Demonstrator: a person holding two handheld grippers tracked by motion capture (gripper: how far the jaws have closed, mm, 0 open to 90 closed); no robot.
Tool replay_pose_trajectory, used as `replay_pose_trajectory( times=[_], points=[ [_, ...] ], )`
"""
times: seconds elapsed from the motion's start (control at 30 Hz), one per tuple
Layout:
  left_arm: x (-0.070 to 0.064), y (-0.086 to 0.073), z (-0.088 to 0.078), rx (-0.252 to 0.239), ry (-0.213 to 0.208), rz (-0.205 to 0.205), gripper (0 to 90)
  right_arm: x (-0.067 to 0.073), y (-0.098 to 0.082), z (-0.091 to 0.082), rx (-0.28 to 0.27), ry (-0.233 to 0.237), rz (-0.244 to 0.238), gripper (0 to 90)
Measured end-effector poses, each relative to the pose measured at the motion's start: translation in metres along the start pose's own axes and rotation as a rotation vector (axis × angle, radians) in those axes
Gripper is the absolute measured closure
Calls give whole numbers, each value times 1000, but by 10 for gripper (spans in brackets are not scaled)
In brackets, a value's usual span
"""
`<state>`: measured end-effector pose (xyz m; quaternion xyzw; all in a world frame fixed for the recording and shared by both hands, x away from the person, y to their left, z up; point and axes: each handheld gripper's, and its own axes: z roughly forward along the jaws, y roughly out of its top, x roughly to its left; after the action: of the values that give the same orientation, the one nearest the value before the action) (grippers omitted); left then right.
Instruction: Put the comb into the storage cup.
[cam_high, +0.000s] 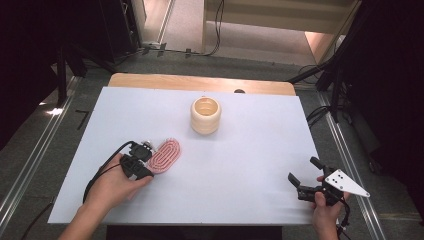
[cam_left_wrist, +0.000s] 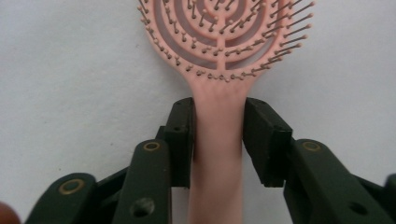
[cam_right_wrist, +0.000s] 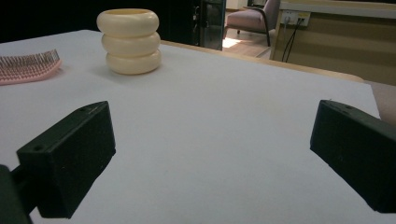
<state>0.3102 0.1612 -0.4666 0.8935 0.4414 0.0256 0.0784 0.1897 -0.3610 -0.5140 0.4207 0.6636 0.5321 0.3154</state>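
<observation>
From above, a white table (cam_high: 225, 175) stands in a dim room with a strip of bare wood along its far edge. A pink hairbrush (cam_high: 166, 154) lies flat on the near left part of the table, its oval head pointing away toward the middle. The left gripper (cam_high: 143, 159), held in the person's left hand (cam_high: 112, 186), sits at the handle end of the brush, with a black cable looping off behind it. Well beyond the brush, nearer the far edge, stands a cream ribbed cup (cam_high: 205, 115), upright and apart from everything else. At the near right corner the right gripper (cam_high: 303, 176) rests in the right hand (cam_high: 325, 212), its jaws spread wide with nothing between them and a grey plate on top.

In the left gripper view, the two black jaws are closed narrow on the hairbrush (cam_left_wrist: 217, 140), one pad pressing each side of the handle just below the head. The bristles point up, and the brush lies on the white table (cam_left_wrist: 70, 93).

In the right gripper view, the jaws stand wide apart over the bare table (cam_right_wrist: 210, 140), holding nothing. The ribbed cup (cam_right_wrist: 130, 42) stands upright far off to the left, and the edge of the hairbrush (cam_right_wrist: 28, 67) lies just left of it, not touching.
</observation>
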Motion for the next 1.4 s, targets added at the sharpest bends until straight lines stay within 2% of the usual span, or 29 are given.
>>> replay_pose_trajectory(
  times=[0.23,0.27,0.33,0.6,0.73,1.03,1.2,1.3,1.37,1.4],
  points=[
    [-1,3,1,21,9,-3,648,0,0,0,0,-1,0,0],
    [-2,4,1,27,24,-3,657,0,0,0,1,-1,-3,0],
    [-5,5,2,27,46,5,672,0,0,0,4,-1,-3,0],
    [-10,8,2,56,74,47,709,1,0,1,8,-5,-6,0],
    [-9,8,2,50,63,59,710,1,0,2,14,-6,-7,0],
    [-6,6,2,36,44,59,712,3,1,5,42,-4,-24,0],
    [-5,7,1,50,37,69,712,3,1,4,42,-5,-20,0],
    [-3,8,1,56,25,61,712,3,1,4,44,-6,-14,0],
    [-4,10,2,75,34,63,712,2,1,4,42,-3,-11,0],
    [-5,10,2,68,40,63,712,2,1,4,41,-4,-11,0]
  ],
)
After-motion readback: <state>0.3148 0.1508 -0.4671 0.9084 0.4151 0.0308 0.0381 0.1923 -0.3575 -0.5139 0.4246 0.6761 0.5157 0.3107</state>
